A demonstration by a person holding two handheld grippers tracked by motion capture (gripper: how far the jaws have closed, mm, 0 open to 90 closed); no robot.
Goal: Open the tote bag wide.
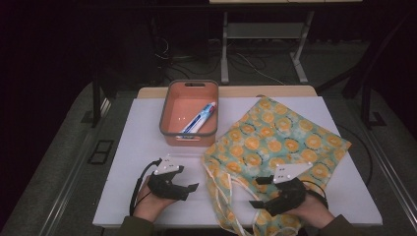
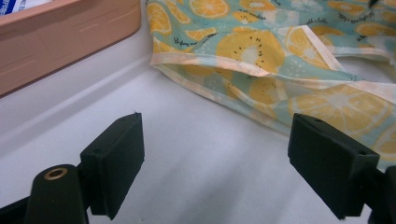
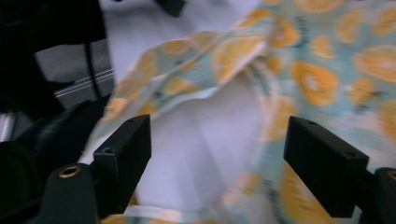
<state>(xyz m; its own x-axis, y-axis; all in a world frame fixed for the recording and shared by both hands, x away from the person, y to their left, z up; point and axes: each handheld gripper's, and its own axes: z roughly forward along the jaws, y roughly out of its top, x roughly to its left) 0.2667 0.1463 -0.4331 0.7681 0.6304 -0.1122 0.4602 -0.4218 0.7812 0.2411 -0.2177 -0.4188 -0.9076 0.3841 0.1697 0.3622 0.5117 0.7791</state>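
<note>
Bag (image 1: 275,142) lies flat on surface (image 1: 133,147), right of bin (image 1: 189,105) with tube (image 1: 199,119); thin, limp, light cloth; pinch hem at mouth; left gripper (image 1: 184,189) and right gripper (image 1: 258,191) jaws both released, empty

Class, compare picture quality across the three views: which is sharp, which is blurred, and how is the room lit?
High view: table lit, surroundings dark; left gripper view: fruit-print bag sharp; right gripper view: the bag smeared by blur, black jaws crisper.

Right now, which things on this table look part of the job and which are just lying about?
Likely in play: fruit-print bag, toothpaste tube, orange bin, left gripper, right gripper, both with jaws open.
Lying about: floor cables, table frame.
</note>
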